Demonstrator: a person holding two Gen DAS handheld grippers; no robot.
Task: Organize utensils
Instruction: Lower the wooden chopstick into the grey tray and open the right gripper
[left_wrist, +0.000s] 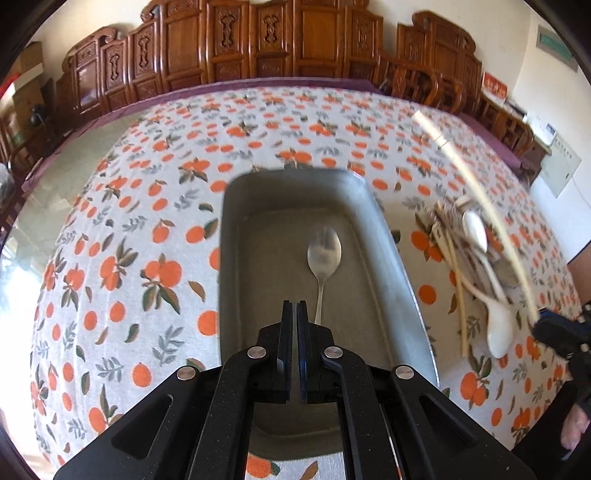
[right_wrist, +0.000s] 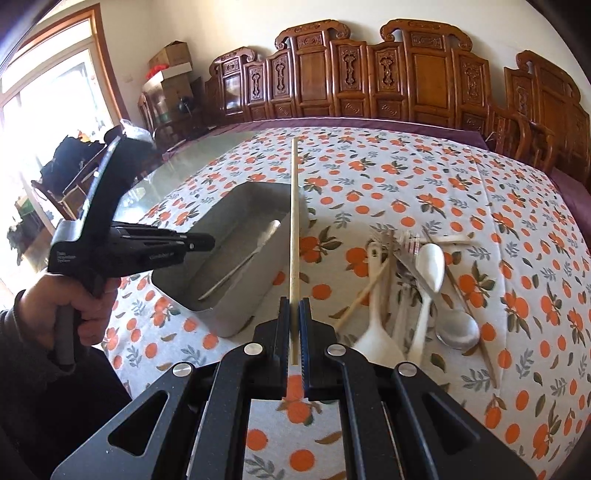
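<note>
Pinching chopstick (right_wrist: 294, 236), right gripper (right_wrist: 294, 314) | pointing away, seemingly over tray (right_wrist: 236, 314)

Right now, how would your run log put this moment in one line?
right tool: shut on chopstick | left tool: shut, empty | tray: one metal spoon

Table under orange-print cloth (right_wrist: 406, 177); grey tray (left_wrist: 236, 258), loose utensil pile (right_wrist: 413, 288) beside it

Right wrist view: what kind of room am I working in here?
Most likely a home dining room. A large table wears an orange-print tablecloth, carved wooden chairs line the wall behind it, and a pile of utensils lies beside a grey tray. Cardboard boxes sit stacked in the corner.
</note>
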